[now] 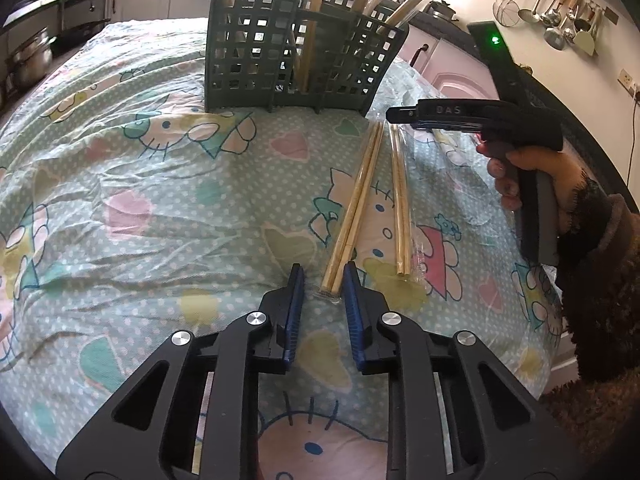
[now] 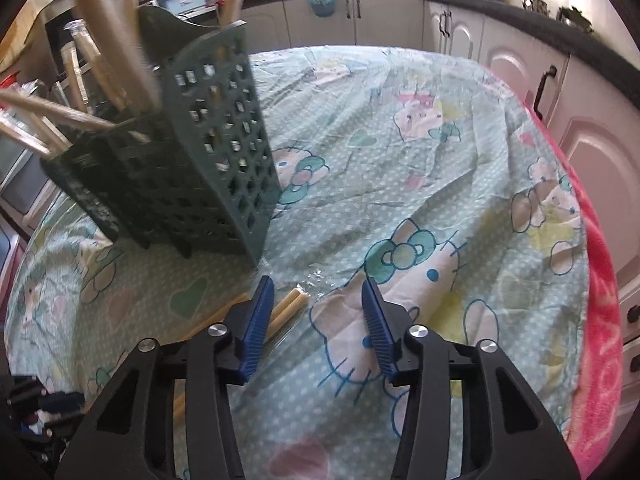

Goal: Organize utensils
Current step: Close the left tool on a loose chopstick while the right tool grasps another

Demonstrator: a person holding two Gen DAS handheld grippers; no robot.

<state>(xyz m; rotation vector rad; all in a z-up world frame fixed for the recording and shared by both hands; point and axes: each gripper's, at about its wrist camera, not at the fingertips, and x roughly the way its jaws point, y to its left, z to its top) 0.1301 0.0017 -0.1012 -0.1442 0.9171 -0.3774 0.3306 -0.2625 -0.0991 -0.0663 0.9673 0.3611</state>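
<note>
A dark green lattice utensil basket (image 1: 300, 56) stands on the cartoon-print tablecloth (image 1: 140, 184) and holds several wooden chopsticks; it also shows in the right wrist view (image 2: 200, 160). Two wrapped chopstick pairs lie in front of it: one pair (image 1: 356, 204) and another pair (image 1: 400, 200) in clear plastic. My left gripper (image 1: 323, 276) is open, its fingertips at the near end of the first pair. My right gripper (image 2: 318, 292) is open and empty above the cloth, with chopstick ends (image 2: 290, 306) beside its left finger. It shows in the left wrist view (image 1: 400, 116), over the far end of the second pair.
Kitchen cabinets (image 2: 520, 68) and a dark counter ring the table. Ladles and strainers (image 1: 552, 16) hang on the wall at the right. Pots (image 1: 28, 60) sit at the far left. A pink cloth (image 2: 600, 280) edges the table's right side.
</note>
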